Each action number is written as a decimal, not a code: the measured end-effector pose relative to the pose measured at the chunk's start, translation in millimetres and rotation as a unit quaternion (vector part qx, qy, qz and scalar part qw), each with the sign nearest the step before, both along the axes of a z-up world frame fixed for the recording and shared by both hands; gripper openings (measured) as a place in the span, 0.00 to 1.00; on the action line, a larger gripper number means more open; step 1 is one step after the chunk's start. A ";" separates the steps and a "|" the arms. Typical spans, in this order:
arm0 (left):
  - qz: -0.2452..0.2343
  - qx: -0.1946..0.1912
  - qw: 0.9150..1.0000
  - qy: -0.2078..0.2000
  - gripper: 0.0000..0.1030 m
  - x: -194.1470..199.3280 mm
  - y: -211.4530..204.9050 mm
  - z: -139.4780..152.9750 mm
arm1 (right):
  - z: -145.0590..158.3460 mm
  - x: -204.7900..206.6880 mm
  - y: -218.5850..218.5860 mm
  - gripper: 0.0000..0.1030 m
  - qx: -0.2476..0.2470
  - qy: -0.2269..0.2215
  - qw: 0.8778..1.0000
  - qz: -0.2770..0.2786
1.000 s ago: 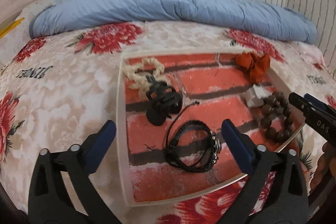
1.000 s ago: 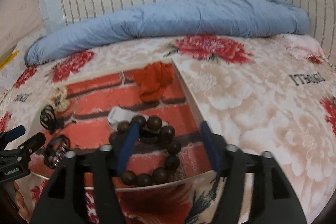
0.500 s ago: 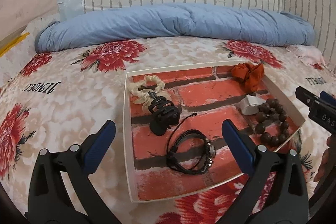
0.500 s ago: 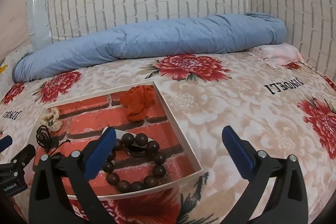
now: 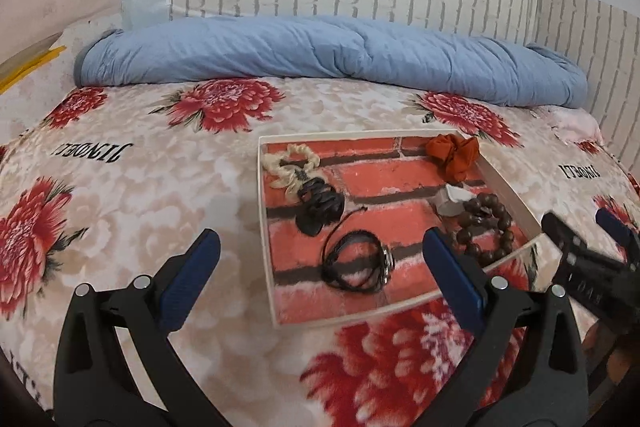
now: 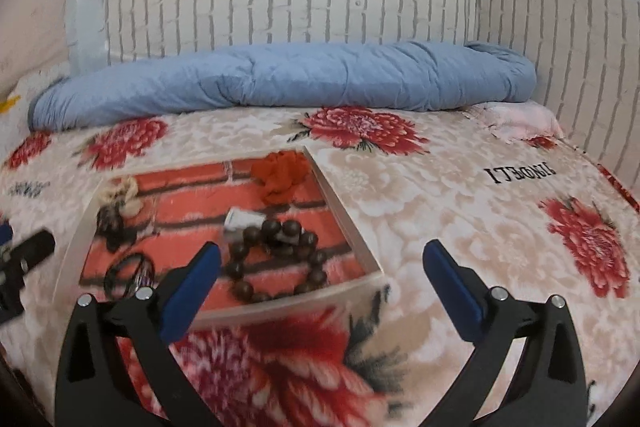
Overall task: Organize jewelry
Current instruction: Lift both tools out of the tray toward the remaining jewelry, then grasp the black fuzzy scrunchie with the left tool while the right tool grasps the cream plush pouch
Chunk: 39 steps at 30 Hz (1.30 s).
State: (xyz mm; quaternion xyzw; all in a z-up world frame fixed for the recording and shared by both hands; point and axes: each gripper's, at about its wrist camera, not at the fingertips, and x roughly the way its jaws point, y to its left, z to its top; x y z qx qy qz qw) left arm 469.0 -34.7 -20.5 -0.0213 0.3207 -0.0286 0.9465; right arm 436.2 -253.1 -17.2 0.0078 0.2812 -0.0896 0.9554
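Note:
A shallow white-rimmed tray [image 5: 265,227] with a red brick print lies on the bed; it also shows in the right wrist view [image 6: 340,207]. In it lie a cream scrunchie [image 5: 290,167], a black claw clip [image 5: 320,205], a black cord bracelet [image 5: 356,261], a brown wooden bead bracelet [image 5: 486,229] [image 6: 276,261], a small white piece [image 5: 452,201] and an orange scrunchie [image 5: 454,155] [image 6: 280,177]. My left gripper [image 5: 320,275] is open and empty, held back above the tray's near left part. My right gripper [image 6: 320,281] is open and empty, over the tray's near right corner.
The bed has a floral blanket [image 5: 140,195] with red flowers. A rolled blue quilt [image 5: 328,51] lies along the brick-pattern wall at the back. A pink cloth [image 6: 516,121] sits at the far right. The right gripper's tips [image 5: 580,247] show at the right of the left wrist view.
Both grippers have pulled back and up from the tray. The right gripper, narrowly open around the bead bracelet a second ago, has opened wide and left it in the tray.

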 end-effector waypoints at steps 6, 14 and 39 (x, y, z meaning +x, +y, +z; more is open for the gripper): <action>-0.008 0.020 1.000 0.007 0.95 -46.2 6.7 1.1 | 0.5 -46.8 6.9 0.96 -0.015 0.017 1.000 0.012; -0.012 0.034 0.999 0.026 0.95 -105.1 21.7 -14.6 | -12.0 -114.0 3.7 0.96 -0.033 0.036 0.999 0.006; 0.007 0.040 0.995 0.088 0.95 -137.1 65.5 -78.0 | -63.3 -180.1 -57.5 0.95 -0.012 0.093 0.995 -0.017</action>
